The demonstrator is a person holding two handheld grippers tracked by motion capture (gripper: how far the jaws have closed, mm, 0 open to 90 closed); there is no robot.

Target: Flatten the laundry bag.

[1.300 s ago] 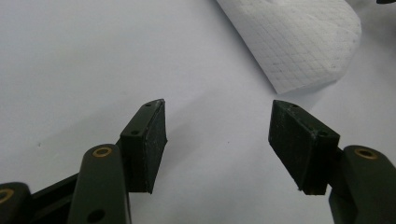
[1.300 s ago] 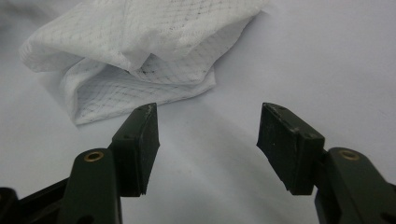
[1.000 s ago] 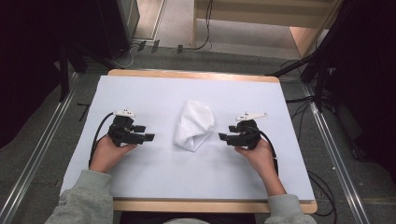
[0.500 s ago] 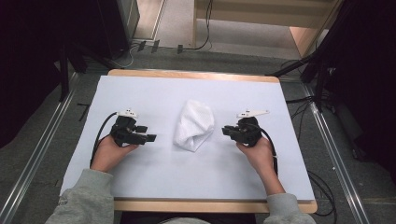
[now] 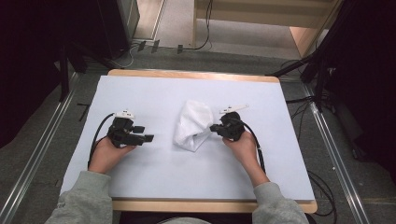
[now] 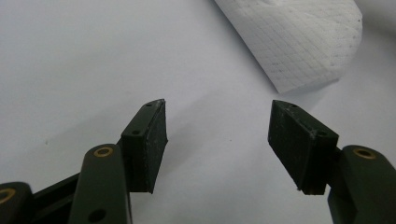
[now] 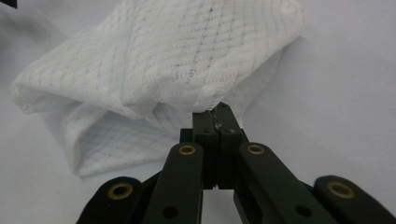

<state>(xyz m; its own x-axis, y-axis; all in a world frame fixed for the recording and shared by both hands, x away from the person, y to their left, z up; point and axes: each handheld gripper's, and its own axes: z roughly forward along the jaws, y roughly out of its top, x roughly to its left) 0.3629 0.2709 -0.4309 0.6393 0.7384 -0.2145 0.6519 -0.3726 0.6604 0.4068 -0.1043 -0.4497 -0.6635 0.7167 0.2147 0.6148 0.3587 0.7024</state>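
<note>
Right tongs (image 7: 215,112) moved in, pinching cloth (image 5: 192,123) edge; left tongs (image 6: 219,135) apart.

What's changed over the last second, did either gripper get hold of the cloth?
The right gripper moved in toward the white cloth and has closed on its near edge; its jaws are shut with the fabric pinched between them, and that side is bunched up. The left gripper barely shifted; it stays open, short of the cloth, on the white table cover.
</note>
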